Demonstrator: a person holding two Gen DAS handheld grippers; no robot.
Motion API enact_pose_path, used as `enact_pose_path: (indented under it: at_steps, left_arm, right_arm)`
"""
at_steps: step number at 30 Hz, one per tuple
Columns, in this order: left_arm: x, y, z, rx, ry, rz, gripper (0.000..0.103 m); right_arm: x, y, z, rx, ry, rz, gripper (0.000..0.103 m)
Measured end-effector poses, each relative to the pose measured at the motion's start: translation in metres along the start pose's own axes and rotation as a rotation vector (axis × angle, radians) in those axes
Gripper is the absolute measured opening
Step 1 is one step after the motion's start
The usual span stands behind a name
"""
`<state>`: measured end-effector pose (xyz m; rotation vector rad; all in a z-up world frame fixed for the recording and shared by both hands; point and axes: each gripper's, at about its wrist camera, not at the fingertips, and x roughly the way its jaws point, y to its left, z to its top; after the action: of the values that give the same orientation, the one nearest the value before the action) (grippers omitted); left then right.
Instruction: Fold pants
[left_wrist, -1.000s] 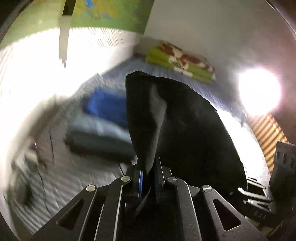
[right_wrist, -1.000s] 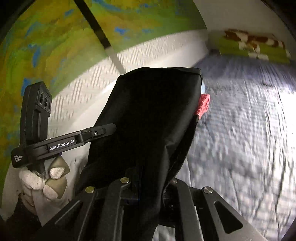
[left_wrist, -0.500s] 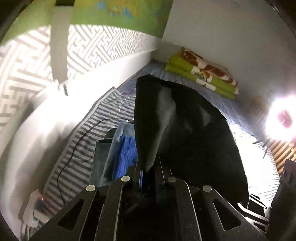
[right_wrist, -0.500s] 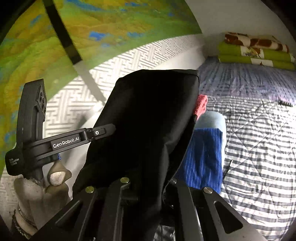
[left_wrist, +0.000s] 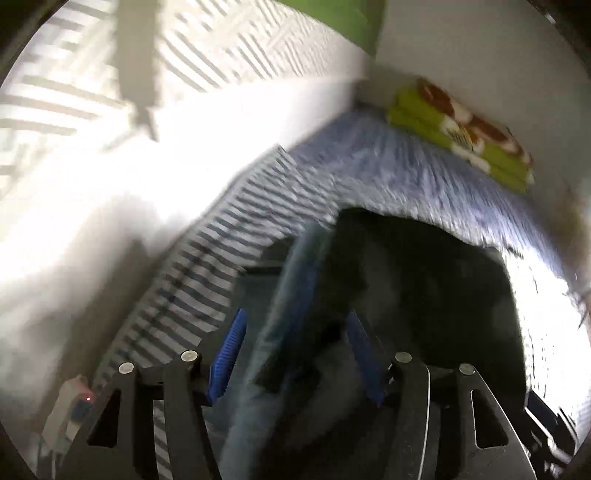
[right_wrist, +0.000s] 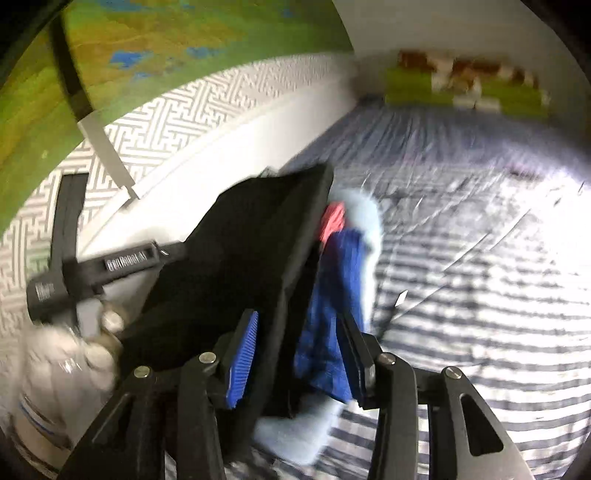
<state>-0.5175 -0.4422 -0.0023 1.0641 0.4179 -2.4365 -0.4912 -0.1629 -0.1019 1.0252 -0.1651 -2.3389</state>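
Both the left gripper (left_wrist: 295, 354) and right gripper (right_wrist: 299, 354) gape wide around the black pants (right_wrist: 236, 258), lower centre; unheld, the fold may slump off the clothes stack (right_wrist: 340, 295).

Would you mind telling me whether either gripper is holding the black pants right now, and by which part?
Neither. The left gripper and right gripper both stand open; the black pants lie between their fingers, unclamped.
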Motion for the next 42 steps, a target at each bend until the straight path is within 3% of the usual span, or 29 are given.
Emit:
enact_pose_path:
  at_steps: [5, 8, 13, 16, 19, 24, 27, 32, 38, 42]
  left_arm:
    - [-0.033, -0.013, -0.021, 0.097, -0.046, -0.005, 0.060]
    - [-0.051, -0.021, -0.048, 0.096, -0.026, -0.087, 0.060]
    - [-0.062, -0.042, -0.100, 0.149, 0.036, -0.010, 0.060]
    - [-0.076, -0.052, -0.130, 0.192, 0.089, -0.026, 0.060]
    - [-0.100, -0.060, -0.164, 0.225, 0.101, -0.004, 0.060]
    - [-0.164, -0.072, -0.210, 0.172, 0.050, -0.031, 0.061]
    - [-0.214, -0.078, -0.240, 0.143, 0.012, -0.042, 0.061]
    - [-0.295, -0.101, -0.292, 0.191, -0.022, -0.044, 0.061]
    - [-0.371, -0.113, -0.332, 0.178, -0.102, -0.047, 0.063]
    - [-0.400, -0.123, -0.362, 0.178, -0.099, -0.060, 0.065]
  right_arm:
    - [-0.026, 0.022, -0.023, -0.124, -0.034, -0.003, 0.039]
    - [-0.029, 0.029, -0.034, -0.165, -0.021, -0.005, 0.039]
    - [-0.022, 0.035, -0.058, -0.199, 0.105, -0.072, 0.039]
    - [-0.037, 0.024, -0.077, -0.171, 0.157, -0.093, 0.039]
    - [-0.069, 0.012, -0.102, -0.144, 0.180, -0.080, 0.039]
    - [-0.138, -0.003, -0.137, -0.125, 0.180, -0.074, 0.039]
    - [-0.182, -0.003, -0.155, -0.137, 0.166, -0.078, 0.039]
    - [-0.250, 0.005, -0.185, -0.191, 0.134, -0.069, 0.040]
    - [-0.312, 0.011, -0.209, -0.209, 0.085, -0.053, 0.043]
    - [-0.346, 0.012, -0.220, -0.213, 0.051, -0.057, 0.045]
